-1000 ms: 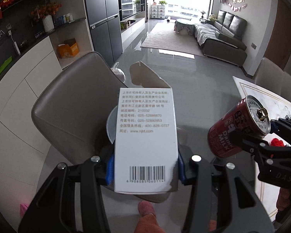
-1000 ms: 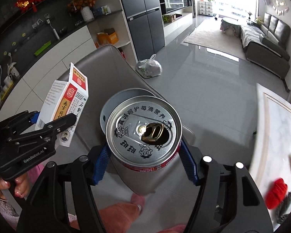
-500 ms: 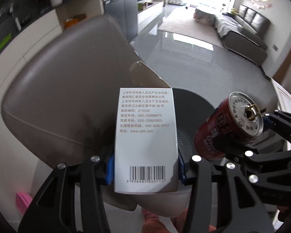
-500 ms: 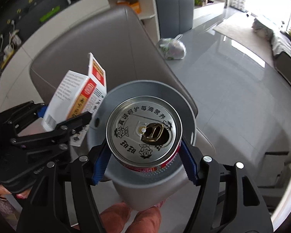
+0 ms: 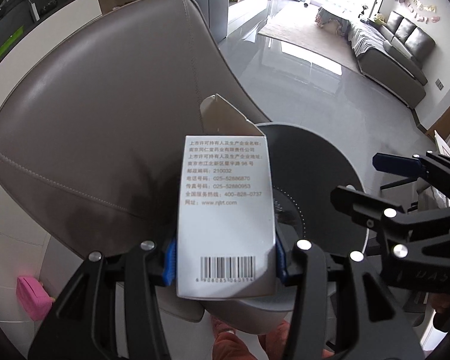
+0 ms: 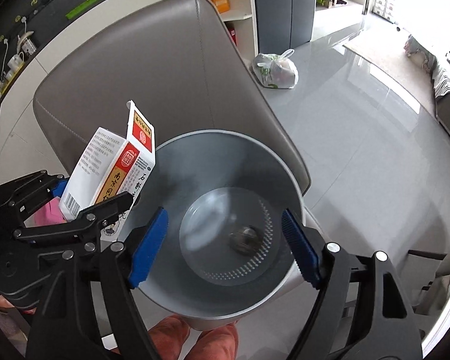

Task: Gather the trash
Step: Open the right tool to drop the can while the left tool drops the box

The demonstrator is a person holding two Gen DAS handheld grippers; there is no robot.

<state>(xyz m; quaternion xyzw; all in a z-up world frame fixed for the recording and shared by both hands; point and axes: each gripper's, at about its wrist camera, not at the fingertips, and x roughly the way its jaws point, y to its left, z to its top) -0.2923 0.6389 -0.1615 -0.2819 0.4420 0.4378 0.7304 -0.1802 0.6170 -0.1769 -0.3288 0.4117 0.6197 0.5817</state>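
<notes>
On the left, the left gripper [image 5: 225, 262] was clamped on the white carton [image 5: 225, 210], held over the near rim of the grey bin [image 6: 284, 177] beside the chair [image 5: 105, 105]; its raised flap could catch that rim and tip it outside. On the right, the right gripper [image 6: 223, 243] hung over the bin, jaws opening with nothing between them. A blurred dark can [image 6: 244, 238] lay on the bin floor, its markings unreadable.
</notes>
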